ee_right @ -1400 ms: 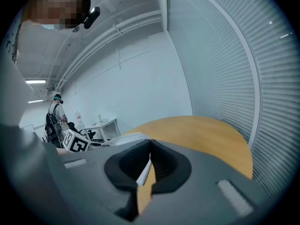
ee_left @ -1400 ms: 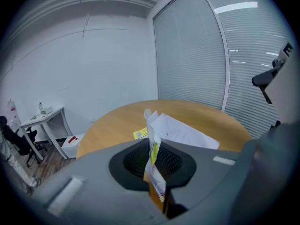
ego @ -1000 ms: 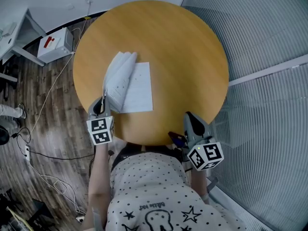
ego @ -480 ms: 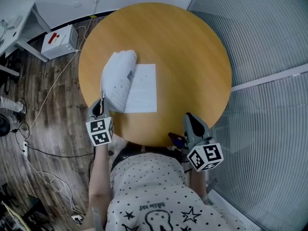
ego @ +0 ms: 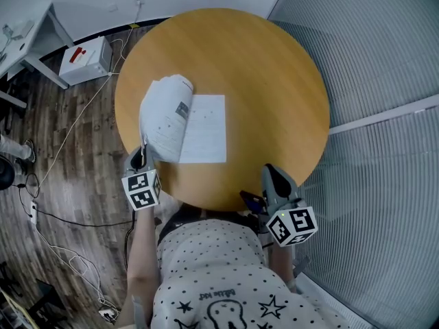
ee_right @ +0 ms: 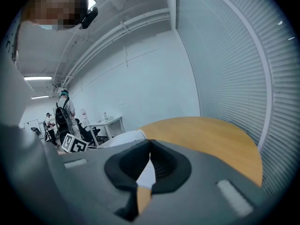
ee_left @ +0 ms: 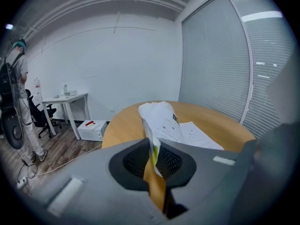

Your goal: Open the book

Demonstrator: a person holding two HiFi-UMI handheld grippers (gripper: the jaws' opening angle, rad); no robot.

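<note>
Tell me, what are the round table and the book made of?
Round table: looks like wood or a wood-look laminate, smooth with a soft sheen. The top is an even honey-brown, and the grain is too faint to tell which.
Book: paper, thin matte white sheets with dark print. The lifted pages bend and fan out in a floppy curl.
</note>
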